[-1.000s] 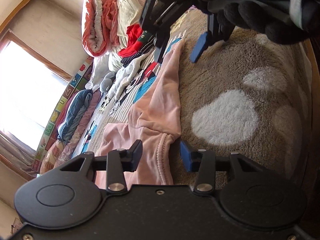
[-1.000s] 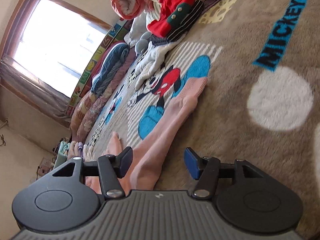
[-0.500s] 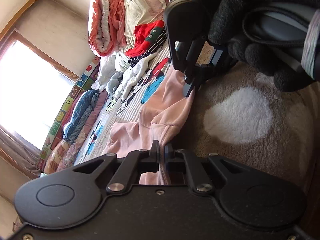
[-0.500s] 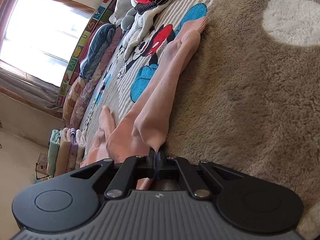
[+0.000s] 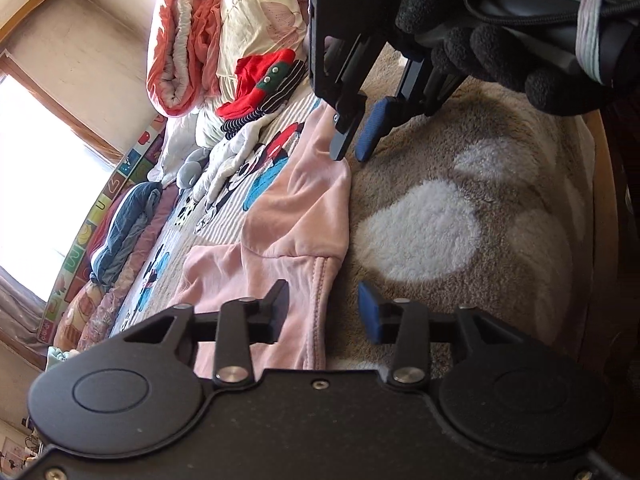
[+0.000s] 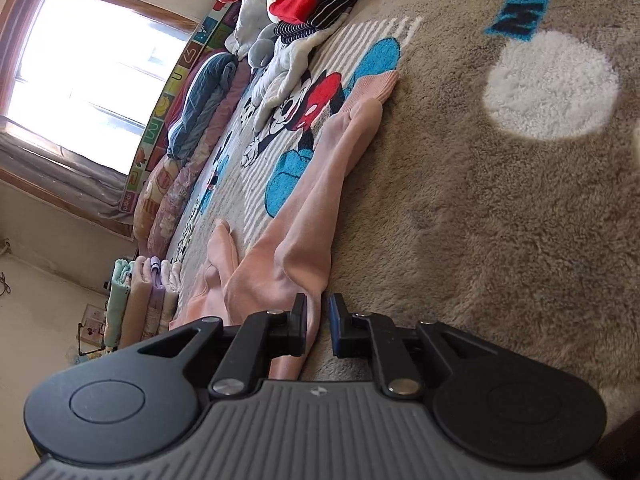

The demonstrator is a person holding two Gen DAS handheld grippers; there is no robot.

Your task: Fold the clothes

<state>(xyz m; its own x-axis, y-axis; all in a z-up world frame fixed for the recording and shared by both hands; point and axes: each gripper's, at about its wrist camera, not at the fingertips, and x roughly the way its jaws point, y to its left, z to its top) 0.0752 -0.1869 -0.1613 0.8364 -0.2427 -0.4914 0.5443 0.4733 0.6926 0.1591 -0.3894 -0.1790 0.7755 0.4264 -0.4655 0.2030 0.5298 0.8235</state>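
1. Velour, by the look of it: the pink trousers (image 5: 296, 216) lie stretched along the plush Mickey Mouse blanket (image 6: 480, 220) on the bed, one leg laid over the other, cuffs (image 6: 376, 88) pointing toward the heap of bedding, and the stitched waistband (image 5: 320, 304) nearest the left tool.

2. The left tool (image 5: 323, 306) stands wide open with nothing in it; the waistband edge lies in the gap between its black and blue pads.

3. The right tool (image 6: 318, 316) is only slightly parted. A pink fold of the trouser leg sits in that narrow gap, but the pads do not look pressed onto it, so I judge the cloth loose there.

4. In the left wrist view the same right tool (image 5: 356, 140), held by a gloved hand (image 5: 480, 40), hovers at the outer edge of the leg, jaws a little apart.

5. Handling, as I judge it: light, limp and soft, with no stiffness of its own. It will sag and drag on the shaggy pile, and a pinch may catch only one layer.

6. Best holds seem to be the thick waistband seam and the ribbed cuffs, where the fabric is doubled and less likely to slip.

7. Other clothes, red (image 6: 296, 4) and striped (image 5: 256, 116), sit piled at the far end.
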